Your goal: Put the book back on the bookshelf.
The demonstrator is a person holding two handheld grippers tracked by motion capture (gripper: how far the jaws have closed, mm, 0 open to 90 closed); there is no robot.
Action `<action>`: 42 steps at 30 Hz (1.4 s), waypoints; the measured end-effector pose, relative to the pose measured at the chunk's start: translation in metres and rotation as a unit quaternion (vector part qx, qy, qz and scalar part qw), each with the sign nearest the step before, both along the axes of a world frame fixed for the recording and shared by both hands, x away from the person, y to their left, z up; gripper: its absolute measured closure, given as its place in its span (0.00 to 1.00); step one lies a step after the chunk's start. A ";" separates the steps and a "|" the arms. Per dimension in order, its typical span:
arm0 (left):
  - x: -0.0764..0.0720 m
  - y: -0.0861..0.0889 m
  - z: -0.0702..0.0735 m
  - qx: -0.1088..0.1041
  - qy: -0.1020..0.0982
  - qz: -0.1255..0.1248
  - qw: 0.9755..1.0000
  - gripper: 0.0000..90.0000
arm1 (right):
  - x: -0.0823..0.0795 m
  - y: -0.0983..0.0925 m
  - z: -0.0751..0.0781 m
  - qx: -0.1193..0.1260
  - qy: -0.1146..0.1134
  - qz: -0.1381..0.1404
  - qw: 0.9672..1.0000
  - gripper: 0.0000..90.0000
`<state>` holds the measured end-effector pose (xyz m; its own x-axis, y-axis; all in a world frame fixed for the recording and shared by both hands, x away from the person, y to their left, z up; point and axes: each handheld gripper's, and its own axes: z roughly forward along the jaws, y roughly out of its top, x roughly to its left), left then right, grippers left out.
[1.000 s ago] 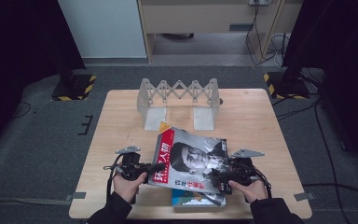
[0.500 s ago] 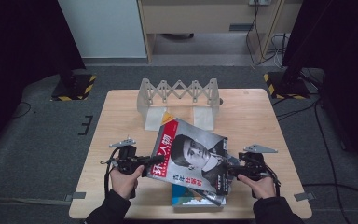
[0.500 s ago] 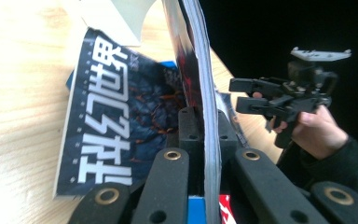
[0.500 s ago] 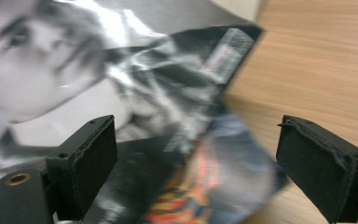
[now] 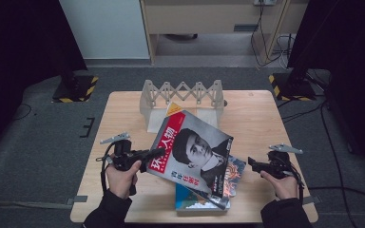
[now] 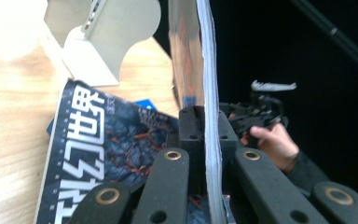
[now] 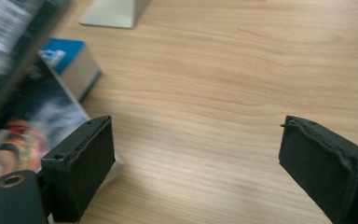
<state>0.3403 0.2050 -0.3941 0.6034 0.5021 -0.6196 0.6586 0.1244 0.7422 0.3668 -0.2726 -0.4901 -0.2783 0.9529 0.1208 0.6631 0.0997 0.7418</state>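
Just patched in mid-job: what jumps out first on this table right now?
The big magazine with a face on its cover, tilted up off the table at centre front, pinched at its left edge by the left gripper. Under it lie more books near the front edge. The right gripper hangs open and empty at the right; a folding rack stands behind.

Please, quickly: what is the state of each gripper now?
Left gripper: closed on the portrait magazine, lifted off the stack.
Right gripper: open, holding nothing, off to the side over the table.
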 end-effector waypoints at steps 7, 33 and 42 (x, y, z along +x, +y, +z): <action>0.001 0.009 0.012 -0.014 -0.011 0.011 1.000 0.96 | 0.004 -0.003 -0.008 -0.034 0.012 0.001 0.999 0.12; 0.024 0.036 0.068 -0.040 -0.058 0.079 0.994 0.96 | 0.009 -0.012 -0.038 -0.099 0.060 0.017 0.993 0.05; 0.032 0.048 0.085 -0.055 -0.069 0.102 0.991 0.96 | 0.007 -0.012 -0.043 -0.077 0.045 0.023 0.996 0.02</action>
